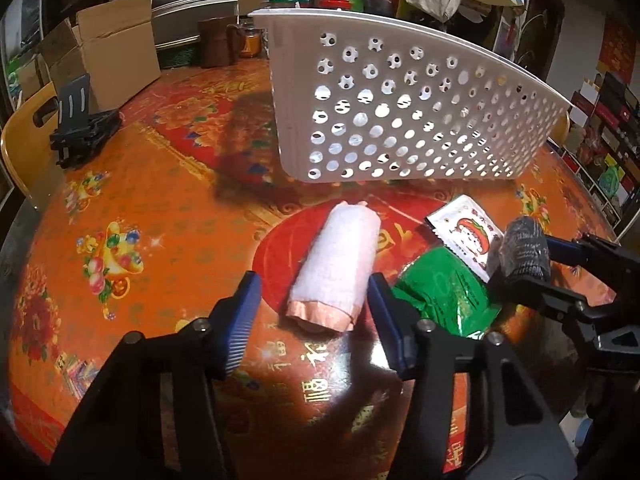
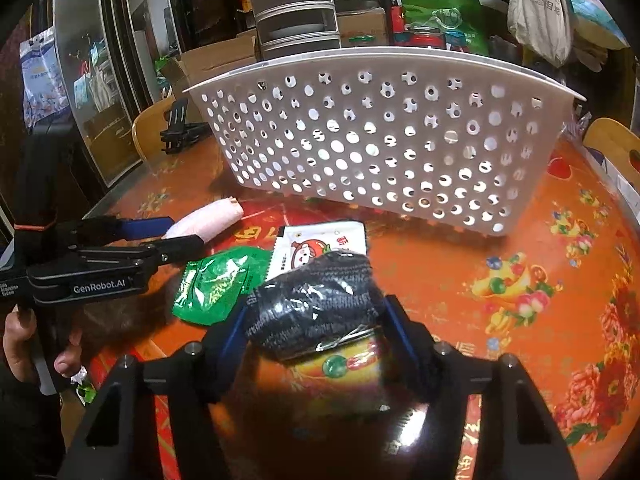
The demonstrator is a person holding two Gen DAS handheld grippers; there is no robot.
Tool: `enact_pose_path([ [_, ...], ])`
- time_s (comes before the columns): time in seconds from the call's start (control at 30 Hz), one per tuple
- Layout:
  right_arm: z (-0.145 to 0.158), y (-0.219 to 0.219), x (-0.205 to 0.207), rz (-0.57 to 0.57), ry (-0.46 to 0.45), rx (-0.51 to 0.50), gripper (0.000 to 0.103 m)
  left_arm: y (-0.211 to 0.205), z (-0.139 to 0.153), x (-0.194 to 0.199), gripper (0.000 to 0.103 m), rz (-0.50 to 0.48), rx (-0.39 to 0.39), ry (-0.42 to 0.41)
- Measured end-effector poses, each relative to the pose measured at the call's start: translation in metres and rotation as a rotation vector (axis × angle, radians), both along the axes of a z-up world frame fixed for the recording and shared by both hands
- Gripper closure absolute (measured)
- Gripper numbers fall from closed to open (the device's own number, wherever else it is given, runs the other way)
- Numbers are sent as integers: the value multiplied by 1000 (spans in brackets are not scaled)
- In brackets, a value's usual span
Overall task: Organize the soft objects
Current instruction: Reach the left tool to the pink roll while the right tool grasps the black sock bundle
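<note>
A rolled pink towel (image 1: 335,267) lies on the orange table, just ahead of and between the open fingers of my left gripper (image 1: 314,312); it also shows in the right wrist view (image 2: 208,222). My right gripper (image 2: 316,320) is shut on a dark grey knitted bundle in clear wrap (image 2: 314,300), held a little above the table; the bundle also shows in the left wrist view (image 1: 522,250). A white perforated basket (image 1: 400,120) stands behind, also seen in the right wrist view (image 2: 380,140).
A green packet (image 1: 444,292) and a white snack packet (image 1: 466,236) lie between the towel and the bundle. A black stand (image 1: 82,128), cardboard boxes (image 1: 108,48) and wooden chairs (image 1: 24,148) sit at the table's far left. Cluttered shelves stand behind.
</note>
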State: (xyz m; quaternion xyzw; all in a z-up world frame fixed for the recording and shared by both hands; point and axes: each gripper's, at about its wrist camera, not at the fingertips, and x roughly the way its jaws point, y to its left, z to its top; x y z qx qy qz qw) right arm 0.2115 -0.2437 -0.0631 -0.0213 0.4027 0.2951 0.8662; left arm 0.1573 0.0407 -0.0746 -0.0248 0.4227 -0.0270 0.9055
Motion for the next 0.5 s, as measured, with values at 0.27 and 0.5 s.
enact_pose_path([
  [0.27,4,-3,-4,-5,-26,16,40,-1,1,-2,67,-18,-11,-14],
  [0.5,9,-10,-9,-9,-57,56,40,3,7,-9,69,-33,-41,-59],
])
